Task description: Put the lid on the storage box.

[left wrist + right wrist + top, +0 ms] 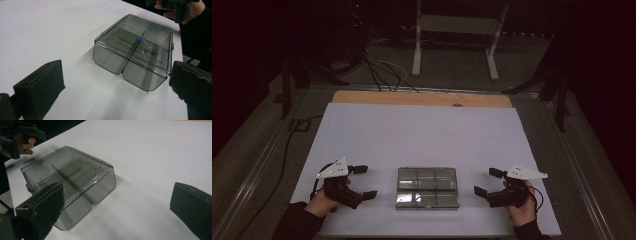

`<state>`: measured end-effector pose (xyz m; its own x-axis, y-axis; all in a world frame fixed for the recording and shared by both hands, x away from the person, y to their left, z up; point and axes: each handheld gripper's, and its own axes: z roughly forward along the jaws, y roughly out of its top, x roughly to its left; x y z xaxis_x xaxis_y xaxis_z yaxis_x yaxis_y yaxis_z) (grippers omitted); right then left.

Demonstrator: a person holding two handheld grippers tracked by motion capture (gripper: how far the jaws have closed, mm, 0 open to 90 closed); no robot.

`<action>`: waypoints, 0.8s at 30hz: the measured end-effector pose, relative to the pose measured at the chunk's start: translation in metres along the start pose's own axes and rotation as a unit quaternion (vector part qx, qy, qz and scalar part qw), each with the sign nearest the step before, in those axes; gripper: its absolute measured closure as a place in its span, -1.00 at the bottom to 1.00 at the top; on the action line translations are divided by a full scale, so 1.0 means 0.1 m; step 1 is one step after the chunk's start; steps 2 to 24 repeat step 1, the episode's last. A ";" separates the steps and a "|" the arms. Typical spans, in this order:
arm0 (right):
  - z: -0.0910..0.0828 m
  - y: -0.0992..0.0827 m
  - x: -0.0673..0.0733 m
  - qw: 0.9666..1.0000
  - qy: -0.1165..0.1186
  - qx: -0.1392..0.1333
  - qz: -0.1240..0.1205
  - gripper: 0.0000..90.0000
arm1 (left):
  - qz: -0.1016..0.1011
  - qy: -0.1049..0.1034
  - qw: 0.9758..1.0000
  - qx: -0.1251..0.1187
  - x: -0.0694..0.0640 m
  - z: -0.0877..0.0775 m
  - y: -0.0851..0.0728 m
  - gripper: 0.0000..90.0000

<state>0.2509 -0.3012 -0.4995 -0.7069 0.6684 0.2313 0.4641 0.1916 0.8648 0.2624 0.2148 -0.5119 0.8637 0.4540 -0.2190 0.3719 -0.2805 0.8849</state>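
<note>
High view: box (427,187) between gaping tongs (363,182).

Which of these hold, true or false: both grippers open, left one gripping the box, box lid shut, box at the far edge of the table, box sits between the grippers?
1. Both grippers are open. True: the left gripper and the right gripper each hold their jaws wide apart.
2. The left gripper grips the box. False: it hangs beside the clear box, apart from it.
3. The box lid is shut. True: the clear lid lies flat over the compartments.
4. The box stands at the far edge of the table. False: it stands near the person's edge of the white table.
5. The box sits between the two grippers. True.
</note>
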 end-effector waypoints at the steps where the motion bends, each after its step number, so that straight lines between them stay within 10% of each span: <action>1: 0.00 0.00 0.00 1.000 0.000 0.000 0.000 -1.00 | 0.000 0.000 1.000 0.000 0.00 0.00 0.00 -0.98; 24: 0.00 0.00 0.00 1.000 0.000 0.000 0.000 -1.00 | 0.000 0.000 1.000 0.000 0.00 0.00 0.00 -0.98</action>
